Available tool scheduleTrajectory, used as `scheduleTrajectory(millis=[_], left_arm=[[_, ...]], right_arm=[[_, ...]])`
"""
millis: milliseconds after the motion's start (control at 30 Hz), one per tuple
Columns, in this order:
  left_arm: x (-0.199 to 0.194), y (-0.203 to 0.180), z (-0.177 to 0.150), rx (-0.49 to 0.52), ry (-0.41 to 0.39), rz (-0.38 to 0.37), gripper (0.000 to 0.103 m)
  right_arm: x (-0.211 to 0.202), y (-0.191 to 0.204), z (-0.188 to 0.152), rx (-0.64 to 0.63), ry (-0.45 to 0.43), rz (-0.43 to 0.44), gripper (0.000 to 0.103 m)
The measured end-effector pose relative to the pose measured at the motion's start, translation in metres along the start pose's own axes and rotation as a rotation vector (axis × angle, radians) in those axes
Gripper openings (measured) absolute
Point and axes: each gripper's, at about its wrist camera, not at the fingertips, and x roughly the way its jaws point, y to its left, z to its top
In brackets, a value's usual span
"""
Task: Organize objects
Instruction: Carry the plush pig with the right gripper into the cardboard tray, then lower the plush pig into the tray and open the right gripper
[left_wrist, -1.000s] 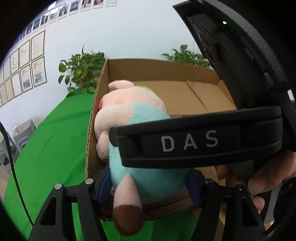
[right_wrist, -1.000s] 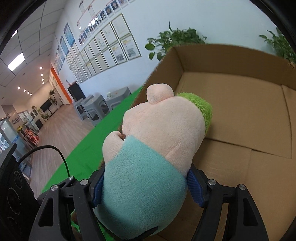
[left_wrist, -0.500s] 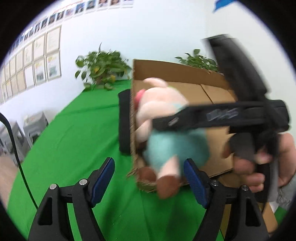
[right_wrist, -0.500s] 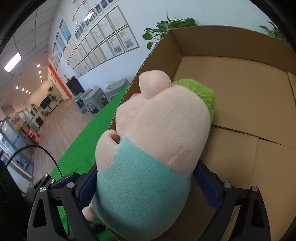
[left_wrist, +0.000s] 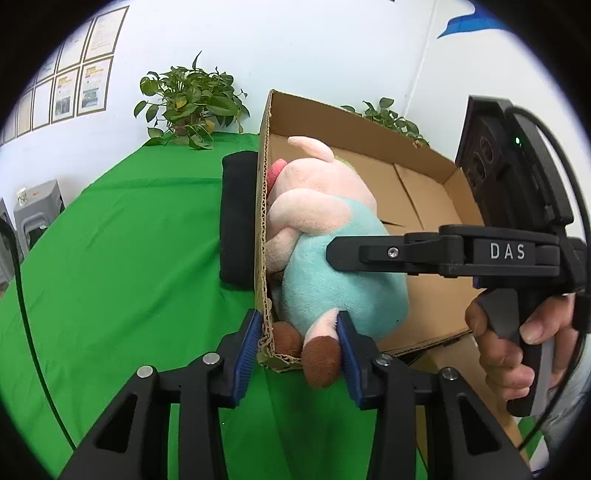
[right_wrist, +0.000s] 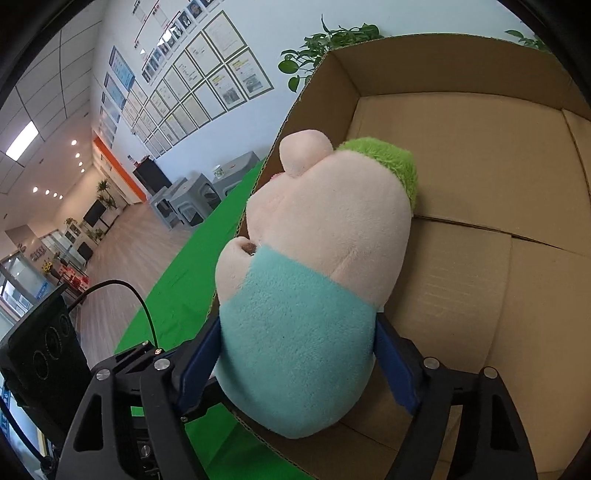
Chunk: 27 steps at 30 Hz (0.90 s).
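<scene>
On the far left, a room opens out: grey stools (left_wrist: 35, 206), framed papers on a white wall (right_wrist: 207, 85), a long hallway with ceiling lights. A potted plant (left_wrist: 188, 103) stands at the back edge of a table covered in bright green cloth (left_wrist: 122, 266). A black cushion-like pad (left_wrist: 238, 218) lies on the cloth, touching the left outside wall of an open cardboard box (left_wrist: 424, 199).

Inside the box, against its left wall, lies a plush pig (left_wrist: 332, 258) with a pink head, a green tuft and a teal body. One brown foot hangs over the near rim. The left gripper (left_wrist: 297, 347) sits low at that corner, its blue-padded fingers (left_wrist: 245, 345) spread to either side of the corner and the foot; they appear to squeeze nothing.

To the right, a hand (left_wrist: 517, 339) holds the right gripper (right_wrist: 297, 354), whose fingers (right_wrist: 393, 365) pinch the toy's teal body from both sides.

The step in hand looks like placing the toy into the box. The toy seems nearly settled on the box floor. The next move likely calls for the right fingers to spread and release, then lift clear without dragging the plush back out. The overhanging foot may need tucking in.
</scene>
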Motion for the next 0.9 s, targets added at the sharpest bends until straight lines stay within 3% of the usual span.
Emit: scheduleTrajectory(millis=[133,233,367,467,533,600,633,700,800,900], left_arm=[[-0.003,0.002,-0.002,-0.012,-0.008,-0.001,0.031],[-0.002,0.0,-0.004,-0.007,-0.003,0.036,0.026],[-0.002,0.001,-0.004,-0.004,0.01,0.047,0.024],[-0.004,-0.001,-0.001,0.014,0.006,0.061,0.027],[-0.01,-0.002,0.002,0.01,-0.005,0.058,0.029],[-0.014,-0.004,0.005,0.011,-0.019,0.068,0.043],[-0.017,-0.004,0.007,0.009,-0.031,0.069,0.045],[-0.017,-0.001,0.012,-0.012,-0.038,0.062,0.047],[-0.011,0.004,0.02,-0.057,-0.031,0.036,0.047],[0.003,0.014,0.024,-0.1,0.008,0.062,0.043]], right_arm=[[-0.006,-0.005,0.0,0.033,-0.003,0.036,0.081],[-0.035,-0.011,-0.01,0.038,-0.034,0.001,0.083],[-0.108,-0.031,-0.039,0.023,-0.176,-0.175,0.092],[-0.174,-0.066,-0.065,0.054,-0.269,-0.41,0.096],[-0.209,-0.097,-0.082,0.099,-0.294,-0.585,0.096],[-0.229,-0.125,-0.097,0.153,-0.282,-0.668,0.096],[-0.235,-0.14,-0.106,0.186,-0.266,-0.714,0.096],[-0.24,-0.16,-0.12,0.221,-0.235,-0.745,0.092],[-0.239,-0.183,-0.141,0.274,-0.217,-0.702,0.083],[-0.222,-0.192,-0.151,0.263,-0.199,-0.708,0.065]])
